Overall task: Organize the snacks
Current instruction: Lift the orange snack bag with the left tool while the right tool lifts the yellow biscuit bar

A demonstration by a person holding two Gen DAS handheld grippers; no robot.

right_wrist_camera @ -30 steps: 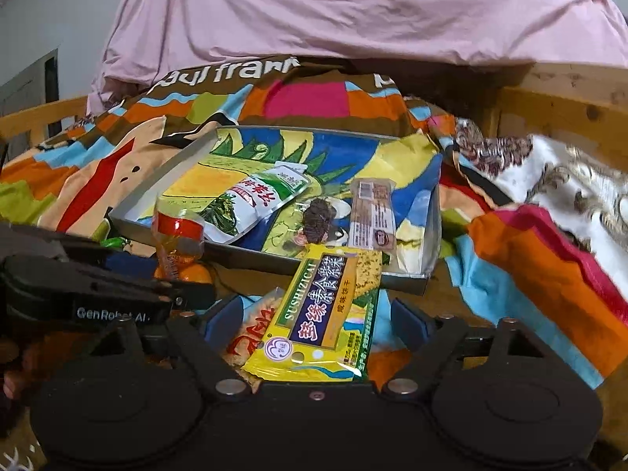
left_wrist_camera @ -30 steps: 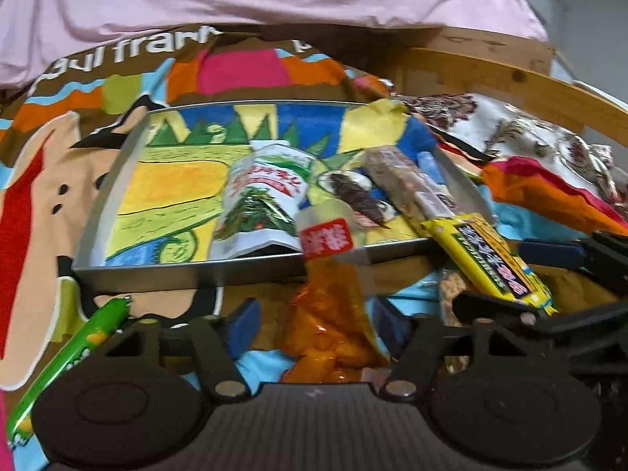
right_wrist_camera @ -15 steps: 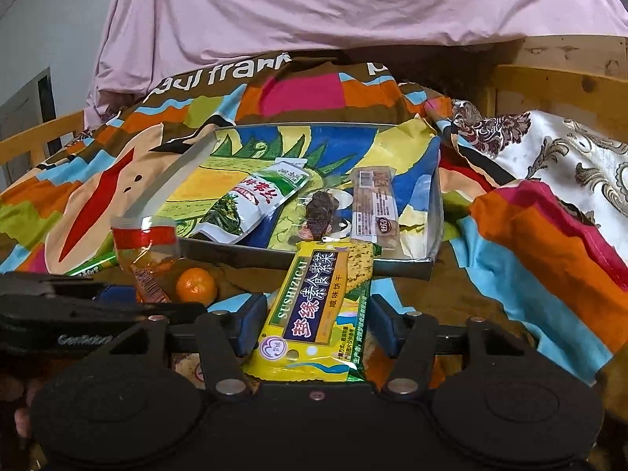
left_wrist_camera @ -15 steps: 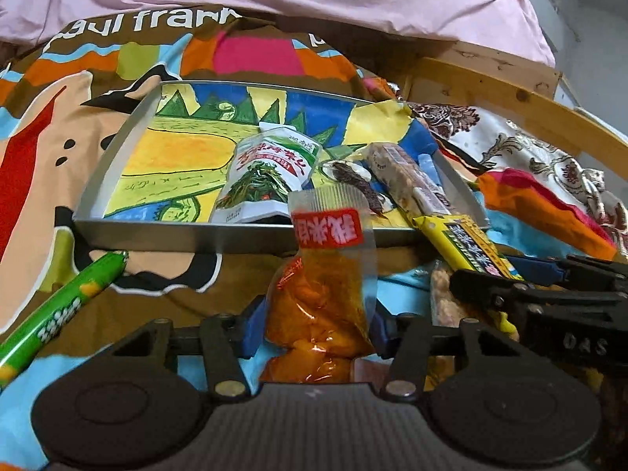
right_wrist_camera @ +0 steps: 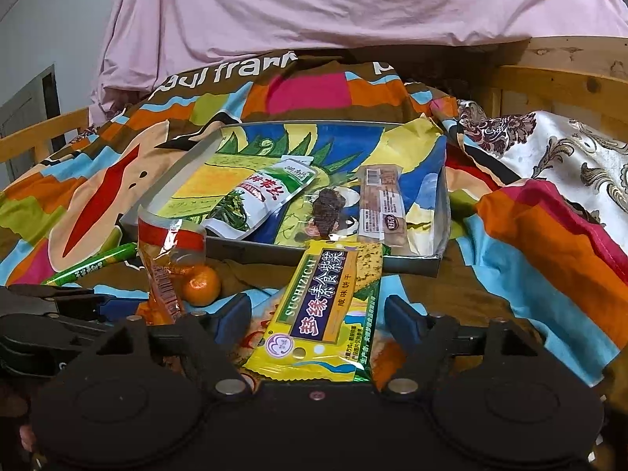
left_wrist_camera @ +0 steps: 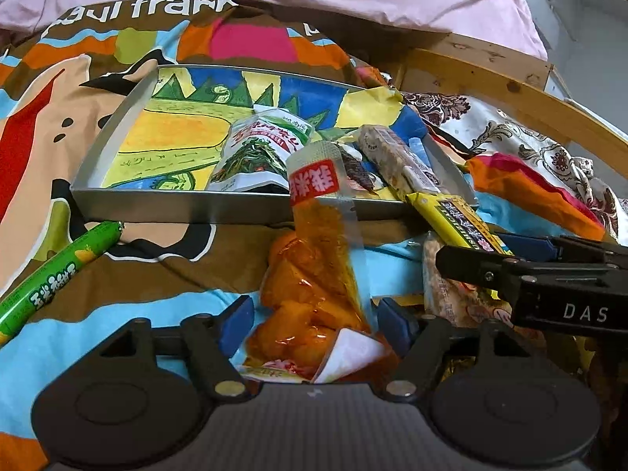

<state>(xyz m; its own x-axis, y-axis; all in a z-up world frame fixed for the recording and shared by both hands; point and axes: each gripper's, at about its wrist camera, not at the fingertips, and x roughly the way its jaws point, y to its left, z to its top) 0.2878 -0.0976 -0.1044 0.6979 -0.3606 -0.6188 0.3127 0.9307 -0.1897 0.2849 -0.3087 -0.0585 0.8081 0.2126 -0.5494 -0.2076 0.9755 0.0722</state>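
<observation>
Patterned bedspread (right_wrist_camera: pixel 510 267), tray (left_wrist_camera: pixel 235 208) near rim, orange pouch (left_wrist_camera: pixel 314 286) between left gripper (left_wrist_camera: pixel 314 322) jaws

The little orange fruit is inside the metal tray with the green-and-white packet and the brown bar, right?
Not quite. The little orange fruit is outside the metal tray, on the blanket in front of its near wall, beside the orange snack bag; the right wrist view shows this. The green-and-white packet and the brown bar are inside the tray.
</observation>
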